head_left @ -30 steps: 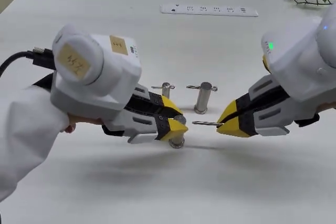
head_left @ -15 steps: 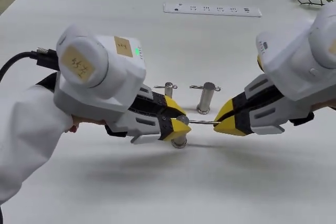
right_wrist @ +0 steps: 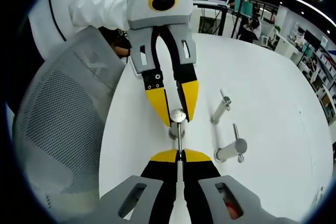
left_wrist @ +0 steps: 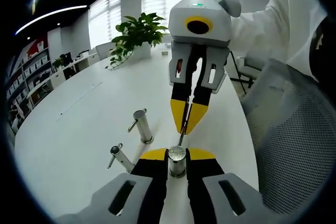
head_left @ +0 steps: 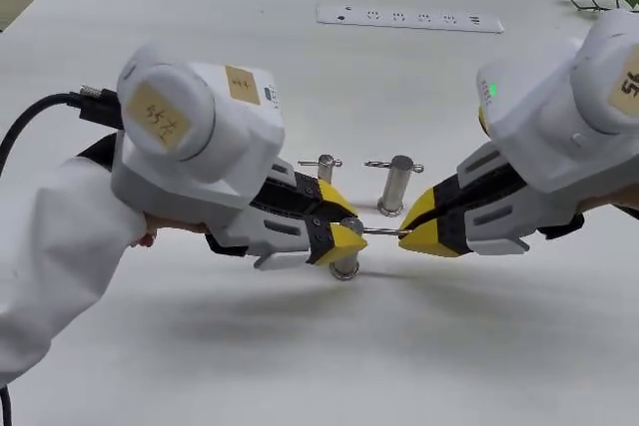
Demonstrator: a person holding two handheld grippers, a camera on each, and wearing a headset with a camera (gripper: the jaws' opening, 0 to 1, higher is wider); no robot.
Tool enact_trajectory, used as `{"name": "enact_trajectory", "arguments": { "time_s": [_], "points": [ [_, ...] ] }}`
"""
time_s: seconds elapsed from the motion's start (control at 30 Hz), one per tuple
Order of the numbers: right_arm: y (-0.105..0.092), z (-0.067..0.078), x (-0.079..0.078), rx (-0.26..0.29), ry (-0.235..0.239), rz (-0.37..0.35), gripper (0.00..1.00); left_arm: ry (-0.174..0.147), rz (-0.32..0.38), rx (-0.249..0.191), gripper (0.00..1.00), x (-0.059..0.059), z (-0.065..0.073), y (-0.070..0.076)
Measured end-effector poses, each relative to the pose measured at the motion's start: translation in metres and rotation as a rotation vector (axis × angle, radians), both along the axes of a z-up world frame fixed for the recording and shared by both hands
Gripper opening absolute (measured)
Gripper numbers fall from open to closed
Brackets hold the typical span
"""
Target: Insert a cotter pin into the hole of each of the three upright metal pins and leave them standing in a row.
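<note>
At the upright pin (left_wrist: 177, 162), cotter pin (head_left: 384, 232) lies horizontal.

The left gripper (left_wrist: 177, 154) rises from the bottom, its yellow-tipped jaws closed on an upright metal pin (left_wrist: 177, 164); facing it, the right gripper (left_wrist: 188, 124) pinches a thin cotter pin (left_wrist: 181, 136) whose free end reaches the pin's head; whether it has entered the hole cannot be told; two more pins (left_wrist: 142, 125) stand to the left on the white table (left_wrist: 79, 129), each carrying a cotter pin through its top; a potted plant (left_wrist: 137, 32) sits far back; a white sleeve (left_wrist: 286, 19) and a mesh chair (left_wrist: 294, 145) show at right
</note>
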State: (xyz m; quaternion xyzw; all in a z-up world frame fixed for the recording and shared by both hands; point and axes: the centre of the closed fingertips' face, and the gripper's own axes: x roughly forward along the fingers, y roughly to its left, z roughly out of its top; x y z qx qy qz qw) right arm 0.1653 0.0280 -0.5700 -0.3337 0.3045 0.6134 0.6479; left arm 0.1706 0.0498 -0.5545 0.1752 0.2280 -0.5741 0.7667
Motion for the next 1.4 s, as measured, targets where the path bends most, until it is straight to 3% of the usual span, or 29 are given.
{"name": "enact_trajectory", "arguments": {
  "time_s": [0.63, 0.7, 0.73, 0.8, 0.93, 1.1, 1.4],
  "points": [
    [0.027, -0.004, 0.001, 0.039, 0.003, 0.040, 0.00, 0.001, -0.005, 0.002, 0.10, 0.000, -0.002, -0.002],
    [0.028, -0.005, 0.003, 0.045, -0.013, 0.049, 0.00, 0.002, -0.004, 0.001, 0.10, 0.000, -0.001, -0.002],
    [0.028, -0.006, 0.009, 0.047, -0.028, 0.006, 0.02, 0.003, -0.003, 0.000, 0.10, 0.000, -0.001, -0.002],
    [0.025, -0.006, 0.007, 0.037, -0.025, 0.017, 0.11, 0.002, -0.004, 0.000, 0.10, 0.000, -0.001, -0.002],
    [0.022, -0.001, 0.007, 0.057, -0.008, -0.014, 0.17, 0.002, -0.005, -0.001, 0.10, 0.000, -0.001, -0.002],
    [0.014, 0.003, 0.010, 0.066, -0.021, -0.026, 0.09, 0.002, -0.005, -0.001, 0.10, 0.000, -0.001, -0.001],
    [0.019, 0.009, 0.001, 0.089, 0.018, -0.015, 0.00, 0.002, -0.005, -0.001, 0.10, 0.000, 0.000, -0.001]
  ]
}}
